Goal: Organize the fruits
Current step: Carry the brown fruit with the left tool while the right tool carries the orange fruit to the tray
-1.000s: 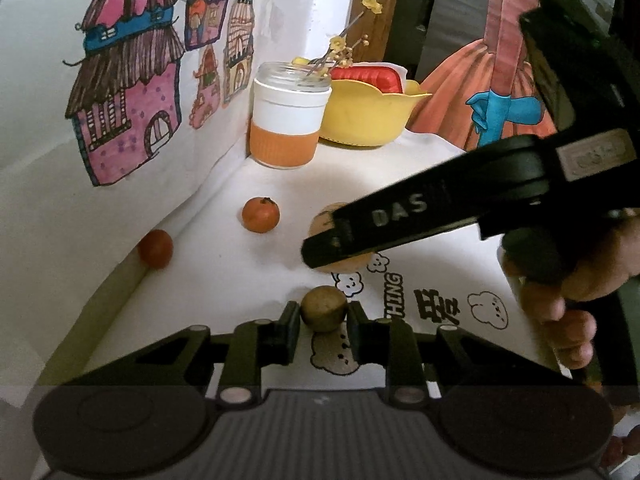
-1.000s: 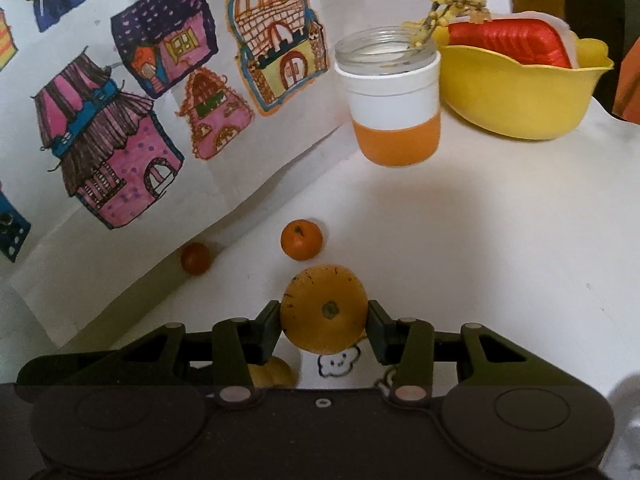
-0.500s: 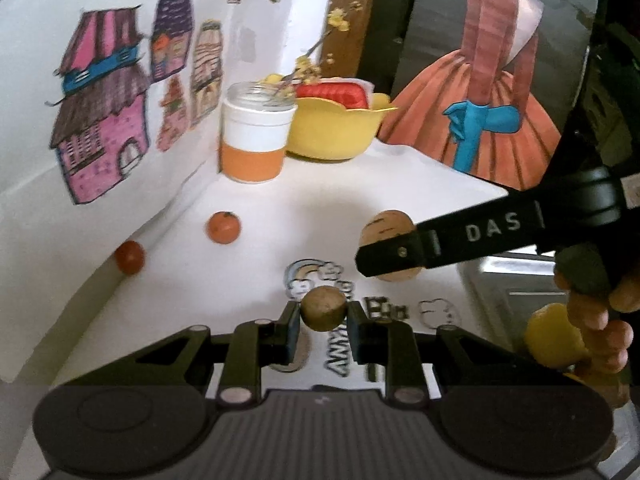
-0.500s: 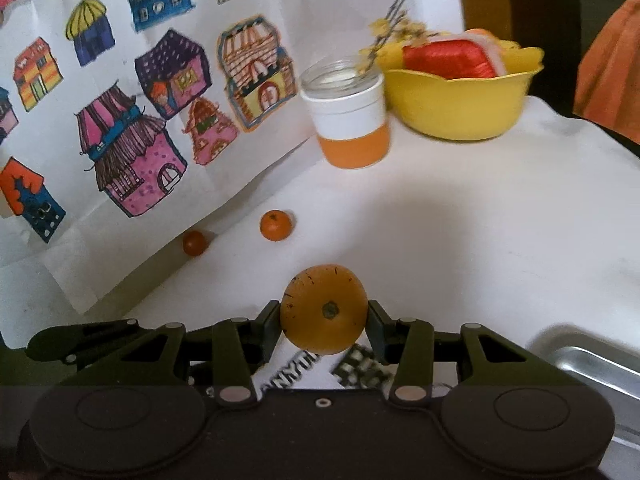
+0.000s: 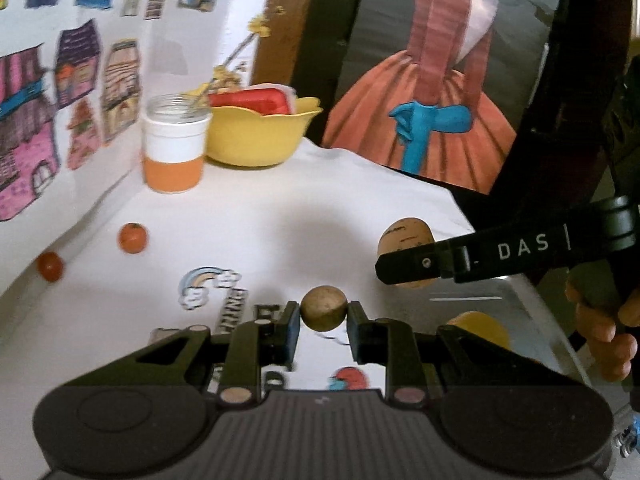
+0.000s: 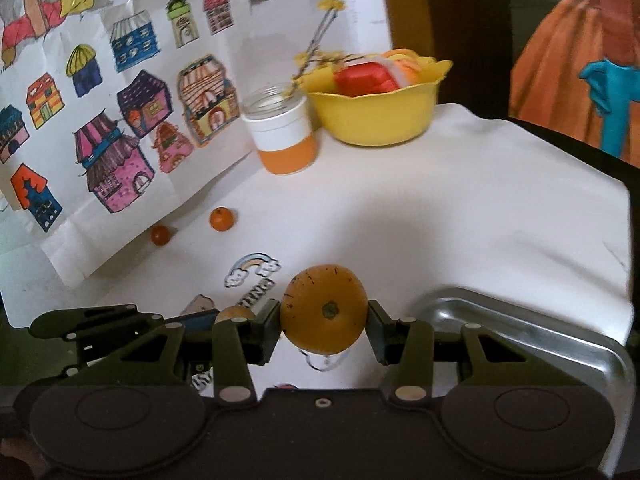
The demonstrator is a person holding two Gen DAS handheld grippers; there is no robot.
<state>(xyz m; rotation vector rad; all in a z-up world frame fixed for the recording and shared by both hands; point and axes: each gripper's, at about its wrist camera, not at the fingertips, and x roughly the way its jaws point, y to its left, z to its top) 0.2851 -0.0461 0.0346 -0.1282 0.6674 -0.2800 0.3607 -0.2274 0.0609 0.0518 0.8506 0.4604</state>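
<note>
Left wrist view: left gripper (image 5: pixel 323 320) clamped on small brown round fruit (image 5: pixel 323 308), held above the white tablecloth (image 5: pixel 320 200). Two small orange fruits (image 5: pixel 132 237) resting near the wall.

Right wrist view: right gripper (image 6: pixel 323 326) clamped on large orange fruit (image 6: pixel 323 309), raised just left of the metal tray (image 6: pixel 540 332).

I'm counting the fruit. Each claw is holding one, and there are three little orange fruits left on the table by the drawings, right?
Not quite: only two little orange fruits sit by the drawings, as the right wrist view shows. Each claw does hold one: the left claw a small brown fruit, the right claw a big orange.
</note>
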